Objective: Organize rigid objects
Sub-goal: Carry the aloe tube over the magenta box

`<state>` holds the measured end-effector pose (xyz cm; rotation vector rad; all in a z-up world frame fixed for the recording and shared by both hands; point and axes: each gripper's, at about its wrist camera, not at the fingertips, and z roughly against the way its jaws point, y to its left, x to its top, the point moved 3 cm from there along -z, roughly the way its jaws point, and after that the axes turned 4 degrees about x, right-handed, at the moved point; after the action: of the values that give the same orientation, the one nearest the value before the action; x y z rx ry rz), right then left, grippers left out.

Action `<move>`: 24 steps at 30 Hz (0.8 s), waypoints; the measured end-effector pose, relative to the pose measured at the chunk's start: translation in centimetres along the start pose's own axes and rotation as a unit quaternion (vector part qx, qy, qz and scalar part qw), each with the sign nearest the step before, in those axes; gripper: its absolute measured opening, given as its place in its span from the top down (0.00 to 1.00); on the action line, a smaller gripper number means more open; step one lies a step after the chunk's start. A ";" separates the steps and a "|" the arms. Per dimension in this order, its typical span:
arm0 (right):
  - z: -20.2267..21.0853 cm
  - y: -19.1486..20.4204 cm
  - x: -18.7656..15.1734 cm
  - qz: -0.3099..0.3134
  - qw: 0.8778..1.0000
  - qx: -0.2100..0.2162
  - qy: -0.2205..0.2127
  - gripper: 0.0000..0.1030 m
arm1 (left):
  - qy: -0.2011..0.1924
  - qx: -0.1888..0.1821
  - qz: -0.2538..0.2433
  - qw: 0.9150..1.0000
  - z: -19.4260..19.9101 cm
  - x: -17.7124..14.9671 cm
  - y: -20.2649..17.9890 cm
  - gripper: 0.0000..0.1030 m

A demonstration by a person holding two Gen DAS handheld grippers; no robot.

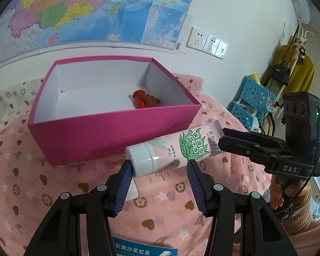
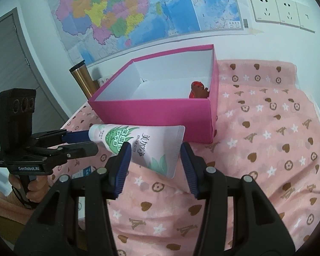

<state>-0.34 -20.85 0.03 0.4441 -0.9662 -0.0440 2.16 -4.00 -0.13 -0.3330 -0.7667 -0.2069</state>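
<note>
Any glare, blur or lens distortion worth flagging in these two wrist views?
Left wrist view: strong fisheye bending, black corners, and glare on the wall sockets; the hand cream tube is sharp. Right wrist view: the same bending under even light; the pink box is sharp, but the tube's green print looks slightly soft.

Landmark: wall map (image 1: pixel 79 10), coloured provinces and blue sea, mounted on the white wall. Right of the map, a row of white wall sockets (image 2: pixel 281 10). Below the map, a pink patterned blanket (image 2: pixel 266 132). Below-left of the map, a gold metal tumbler (image 2: pixel 83 80). Far right of the map, blue perforated baskets (image 1: pixel 252 102) and a mustard garment (image 1: pixel 296 70) hanging on a rack.
</note>
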 end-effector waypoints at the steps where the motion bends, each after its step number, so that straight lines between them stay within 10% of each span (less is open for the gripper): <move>1: 0.0 0.0 0.2 0.001 1.000 0.000 -0.001 0.51 | -0.001 0.001 -0.001 1.000 0.1 0.1 0.0 0.49; 24: 0.3 -0.7 4.6 0.029 0.999 -0.002 -0.037 0.51 | -0.042 0.009 -0.016 0.999 0.3 4.3 -0.1 0.49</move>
<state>2.16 -22.66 3.49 0.4125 -1.0511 -0.0096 4.97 -4.21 3.19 -0.3143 -0.8574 -0.2161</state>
